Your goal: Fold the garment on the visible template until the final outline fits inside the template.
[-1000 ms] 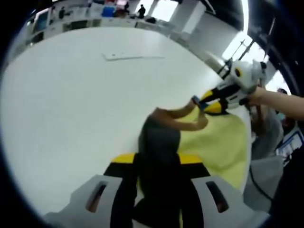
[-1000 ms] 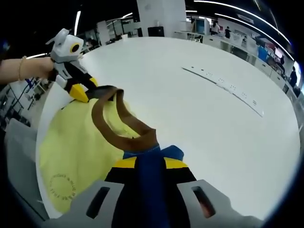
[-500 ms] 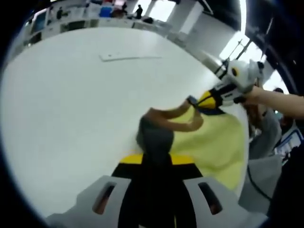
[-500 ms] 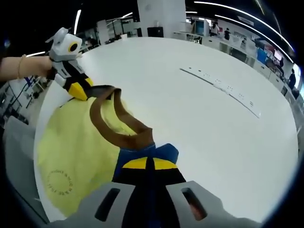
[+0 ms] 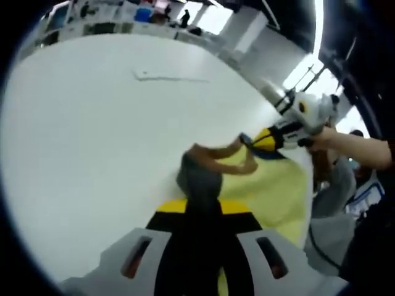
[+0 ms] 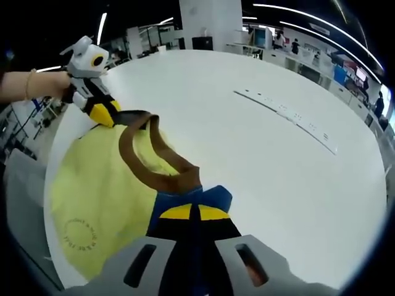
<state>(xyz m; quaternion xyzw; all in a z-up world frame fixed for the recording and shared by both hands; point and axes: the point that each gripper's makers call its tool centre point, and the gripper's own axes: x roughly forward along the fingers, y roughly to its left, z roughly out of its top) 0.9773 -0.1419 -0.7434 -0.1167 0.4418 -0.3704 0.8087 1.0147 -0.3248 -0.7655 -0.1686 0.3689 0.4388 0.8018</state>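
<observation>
While yellow T-shirt (image 6: pixel 99 191) is gripped at brown collar (image 6: pixel 154 160) by left gripper (image 6: pixel 105 114) and right gripper (image 6: pixel 191 213), jaws clenched, fold is judged mid-lift; next, edge to be carried across white bench (image 6: pixel 278 160).

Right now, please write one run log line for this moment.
stage: fold underway | left gripper: shut on garment edge | right gripper: shut on blue edge | garment: yellow, brown collar lifted | table: white

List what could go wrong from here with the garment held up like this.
The yellow garment lies close to the white table's near edge; dragging it could let it slide off. Both the left gripper and right gripper pinch it near the brown collar, so uneven pulling may skew the fold. I cannot make out a template outline, so alignment is uncertain.
</observation>
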